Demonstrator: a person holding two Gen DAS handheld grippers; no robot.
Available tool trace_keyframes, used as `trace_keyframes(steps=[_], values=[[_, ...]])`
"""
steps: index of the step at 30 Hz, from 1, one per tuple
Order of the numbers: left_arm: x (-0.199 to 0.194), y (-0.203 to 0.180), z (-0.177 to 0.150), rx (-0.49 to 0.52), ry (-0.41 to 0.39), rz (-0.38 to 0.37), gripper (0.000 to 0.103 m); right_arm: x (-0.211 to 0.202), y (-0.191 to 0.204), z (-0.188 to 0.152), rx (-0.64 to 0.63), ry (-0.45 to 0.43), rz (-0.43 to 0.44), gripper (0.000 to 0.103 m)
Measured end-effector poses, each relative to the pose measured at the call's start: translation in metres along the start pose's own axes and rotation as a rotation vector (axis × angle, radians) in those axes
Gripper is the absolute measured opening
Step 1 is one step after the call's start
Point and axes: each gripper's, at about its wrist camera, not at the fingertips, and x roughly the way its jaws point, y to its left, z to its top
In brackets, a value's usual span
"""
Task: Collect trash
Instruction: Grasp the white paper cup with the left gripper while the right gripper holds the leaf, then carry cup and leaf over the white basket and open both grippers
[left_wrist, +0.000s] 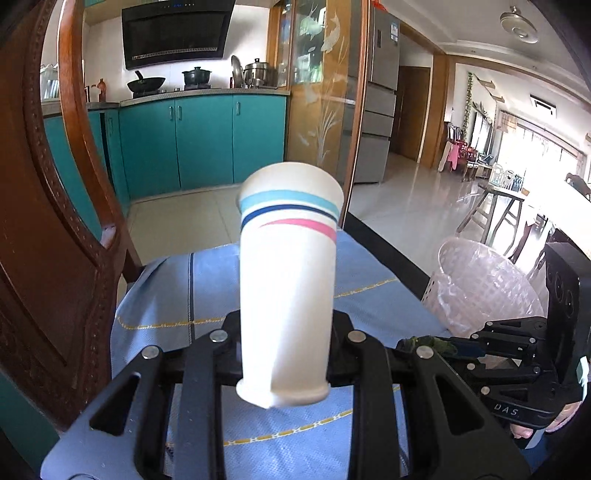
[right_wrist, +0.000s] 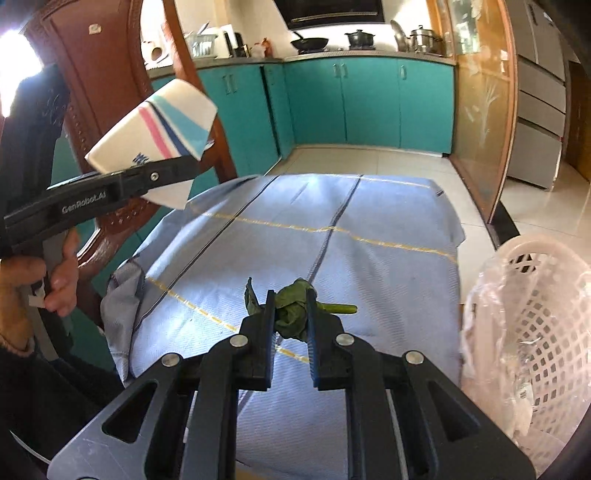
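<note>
A white paper cup with light blue, dark blue and pink stripes is clamped sideways in my left gripper, base toward the camera, lifted above the table. The right wrist view shows the same cup at upper left in the left gripper, with a hand on the handle. My right gripper is shut on a crumpled green vegetable leaf, its stem sticking out right, just above the cloth. In the left wrist view that right gripper sits low on the right with the leaf.
A blue cloth with yellow and dark lines covers the table. A white lattice bin lined with clear plastic stands off the table's right edge, also seen as the bin. A carved wooden chair stands at the left. Teal kitchen cabinets lie beyond.
</note>
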Motion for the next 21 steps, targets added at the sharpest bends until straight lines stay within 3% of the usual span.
trace_keyframes(steps=[4, 9, 14, 21], values=[[-0.001, -0.010, 0.008, 0.011, -0.018, 0.010, 0.028, -0.008, -0.008, 0.001, 0.011, -0.027, -0.028, 0.015], [-0.001, -0.034, 0.024, 0.015, -0.051, 0.000, 0.028, -0.039, -0.027, 0.010, 0.031, -0.130, -0.136, 0.015], [0.007, -0.070, 0.039, 0.017, -0.081, -0.078, 0.028, -0.081, -0.067, 0.008, 0.100, -0.227, -0.274, 0.015], [0.035, -0.135, 0.039, 0.087, -0.055, -0.202, 0.028, -0.124, -0.126, -0.024, 0.196, -0.249, -0.431, 0.015]])
